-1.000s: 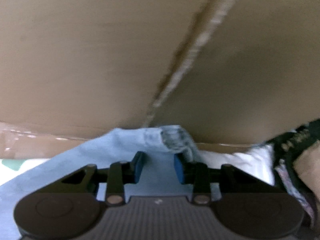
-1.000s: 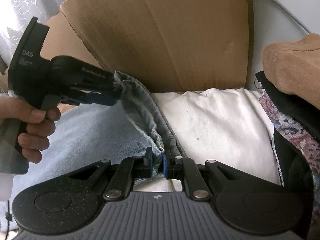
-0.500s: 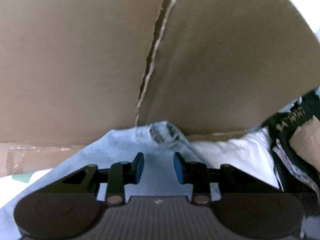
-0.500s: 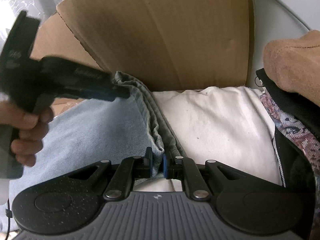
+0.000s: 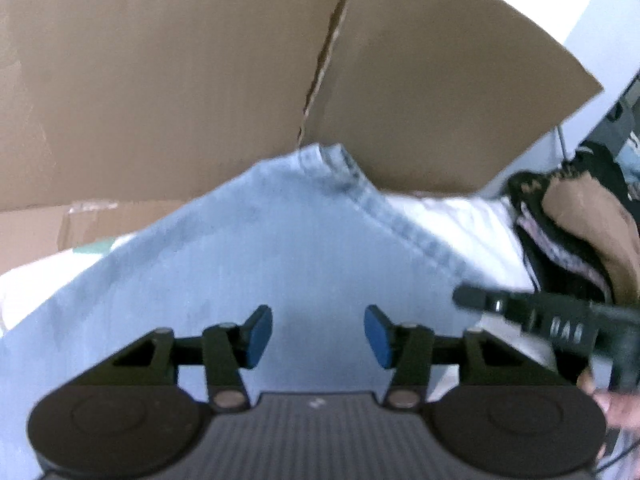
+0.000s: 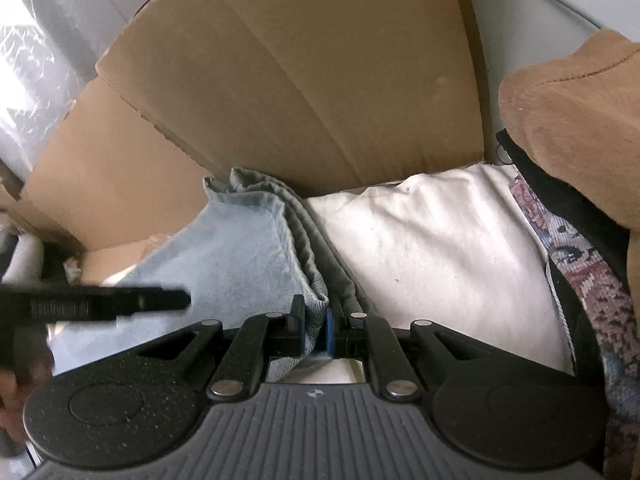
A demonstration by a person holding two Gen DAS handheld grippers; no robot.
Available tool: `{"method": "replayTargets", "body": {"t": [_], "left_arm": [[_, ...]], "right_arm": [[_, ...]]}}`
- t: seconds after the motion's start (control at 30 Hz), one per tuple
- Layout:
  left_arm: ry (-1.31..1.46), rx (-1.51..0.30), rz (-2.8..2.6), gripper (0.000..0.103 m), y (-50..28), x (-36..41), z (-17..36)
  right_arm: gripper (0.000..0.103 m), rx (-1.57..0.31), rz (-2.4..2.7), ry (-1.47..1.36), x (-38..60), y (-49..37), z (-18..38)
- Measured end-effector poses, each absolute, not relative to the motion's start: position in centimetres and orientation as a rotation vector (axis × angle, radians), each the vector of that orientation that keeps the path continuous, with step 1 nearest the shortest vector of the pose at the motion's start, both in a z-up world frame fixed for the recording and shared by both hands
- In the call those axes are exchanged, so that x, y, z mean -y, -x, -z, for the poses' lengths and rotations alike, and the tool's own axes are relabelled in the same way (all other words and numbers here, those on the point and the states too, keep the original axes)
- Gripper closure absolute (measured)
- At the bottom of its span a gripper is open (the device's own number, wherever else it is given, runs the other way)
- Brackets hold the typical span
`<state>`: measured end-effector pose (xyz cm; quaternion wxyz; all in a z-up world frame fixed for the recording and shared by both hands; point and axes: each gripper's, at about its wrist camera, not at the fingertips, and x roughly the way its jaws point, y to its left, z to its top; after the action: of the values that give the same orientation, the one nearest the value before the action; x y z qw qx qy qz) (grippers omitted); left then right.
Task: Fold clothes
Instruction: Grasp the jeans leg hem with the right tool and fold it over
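We see a big brown cardboard box (image 6: 320,80) standing open behind everything, its flaps split by a torn seam in the left wrist view. In front of it lies a white cloth (image 6: 432,248), and spread over the left part of that cloth are the light blue jeans (image 5: 280,248), their stitched edge running up to a bunched corner that rests against the cardboard. To the right sits a heap of other clothes: a tan garment (image 6: 568,120) on top, black fabric and a patterned piece (image 6: 584,280) below it. Our right gripper (image 6: 314,328) is clamped tight on the thick folded edge of the jeans, the denim pinched between its blue pads. Our left gripper (image 5: 318,336) hangs over the flat middle of the jeans; its jaws have just been opening and now stand apart with only cloth beneath them, nothing pressed between. In the left wrist view the right gripper comes in from the right, blurred, with pale letters on its black side that look like "DAS", seen mirrored. A hand (image 5: 616,408) shows just under it.
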<state>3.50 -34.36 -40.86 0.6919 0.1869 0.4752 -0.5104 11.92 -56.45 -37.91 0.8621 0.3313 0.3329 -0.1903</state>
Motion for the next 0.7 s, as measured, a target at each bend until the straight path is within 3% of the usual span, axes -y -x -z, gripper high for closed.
{"method": "replayTargets", "body": {"t": [0.2, 0.3, 0.7], "left_arm": [[-0.421, -1.054, 1.132, 0.047, -2.5, 33.6, 42.0], [-0.428, -1.049, 1.145, 0.046, -1.8, 33.6, 41.9], [-0.549, -0.948, 1.250, 0.040, 2.9, 35.5, 42.6]], "right_arm": [[0.088, -0.629, 0.360, -0.822, 57.2, -10.6, 37.7], [0.069, -0.591, 0.330, -0.881, 57.5, -9.6, 37.8], [0.068, -0.537, 0.355, -0.813, 56.7, -7.9, 35.4]]}}
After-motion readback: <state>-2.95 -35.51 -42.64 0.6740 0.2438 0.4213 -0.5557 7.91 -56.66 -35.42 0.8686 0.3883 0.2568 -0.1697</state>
